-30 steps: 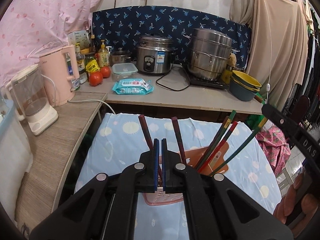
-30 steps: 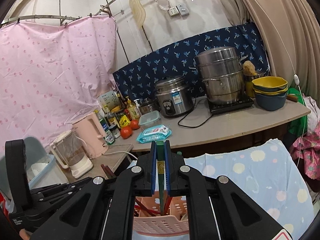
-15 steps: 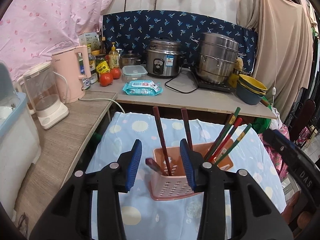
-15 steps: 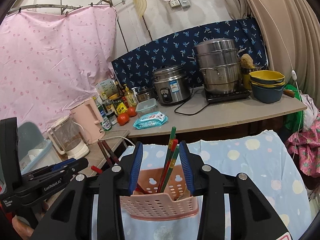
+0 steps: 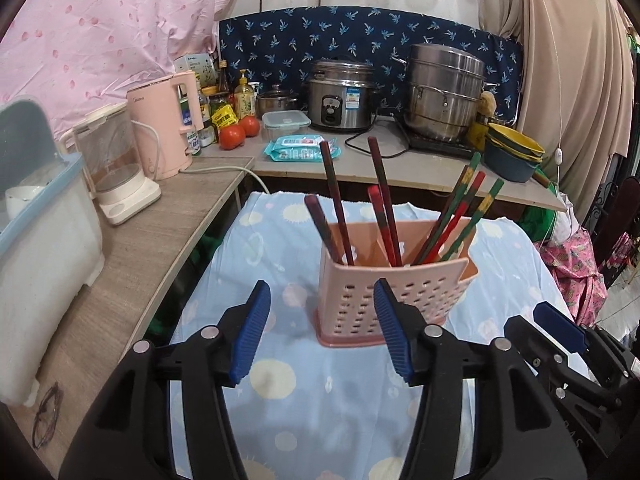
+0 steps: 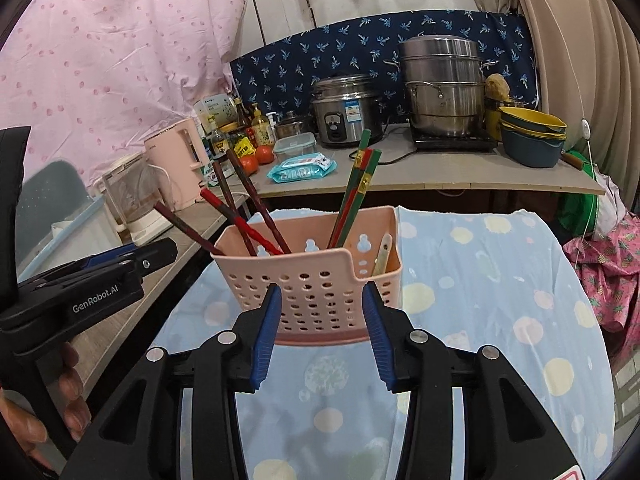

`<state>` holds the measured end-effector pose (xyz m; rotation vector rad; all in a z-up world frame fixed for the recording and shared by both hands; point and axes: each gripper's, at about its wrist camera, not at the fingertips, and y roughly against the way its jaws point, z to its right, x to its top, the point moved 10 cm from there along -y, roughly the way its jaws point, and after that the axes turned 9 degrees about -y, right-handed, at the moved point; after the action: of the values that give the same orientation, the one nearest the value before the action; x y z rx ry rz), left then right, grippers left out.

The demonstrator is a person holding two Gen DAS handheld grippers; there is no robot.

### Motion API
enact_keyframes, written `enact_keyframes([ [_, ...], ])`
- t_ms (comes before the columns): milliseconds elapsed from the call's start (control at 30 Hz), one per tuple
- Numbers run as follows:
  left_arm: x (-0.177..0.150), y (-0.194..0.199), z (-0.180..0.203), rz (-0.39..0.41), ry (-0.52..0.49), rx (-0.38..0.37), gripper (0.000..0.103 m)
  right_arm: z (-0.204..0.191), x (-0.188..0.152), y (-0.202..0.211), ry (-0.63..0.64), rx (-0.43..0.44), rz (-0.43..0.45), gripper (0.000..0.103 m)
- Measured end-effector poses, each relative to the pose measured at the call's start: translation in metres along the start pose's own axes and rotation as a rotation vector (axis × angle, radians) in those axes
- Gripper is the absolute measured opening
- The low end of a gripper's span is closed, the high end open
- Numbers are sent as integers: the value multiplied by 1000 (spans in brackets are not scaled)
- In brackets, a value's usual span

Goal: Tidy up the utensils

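Step in hand, as judged: sticks just let go into the basket (image 5: 394, 296), both grippers backing clear. Left gripper (image 5: 322, 328) is seen released; its jaws have just been opening, with nothing between them, only tablecloth (image 5: 304, 408) behind. Right gripper (image 6: 320, 332) is likewise released, jaws just opened and now near steady; nothing is held, the basket's front wall merely showing in the gap beyond the pads.

Basket is stood upright on the tablecloth, mid-table, just ahead of both grippers.

Count, left view:
- dark sticks (image 5: 334, 200): three, in the left compartment, leaning left.
- red stick (image 5: 384, 224): one, beside them.
- red-green sticks (image 5: 460, 216): three, right compartment, leaning right.
- pale utensil (image 6: 382, 254): one, seen in the right view only, at the basket's right end; kind not told.

No loose utensil is seen on the tablecloth. The sorting is judged near done or done. Next move calls for a check for stragglers, or withdrawal without knocking the leaning sticks.
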<state>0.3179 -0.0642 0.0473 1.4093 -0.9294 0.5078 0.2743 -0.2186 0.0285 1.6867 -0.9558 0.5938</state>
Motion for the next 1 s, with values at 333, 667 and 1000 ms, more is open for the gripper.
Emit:
enact_keyframes([
  [333, -33, 2, 4, -46, 0, 22, 70, 24, -27, 14, -4, -83, -20, 59],
  [667, -48, 6, 7, -58, -13, 47, 92, 39, -34, 26, -20, -111, -3, 88],
  [1000, -65, 4, 9, -95, 0, 50, 96, 48, -38, 34, 6, -171, 35, 96],
])
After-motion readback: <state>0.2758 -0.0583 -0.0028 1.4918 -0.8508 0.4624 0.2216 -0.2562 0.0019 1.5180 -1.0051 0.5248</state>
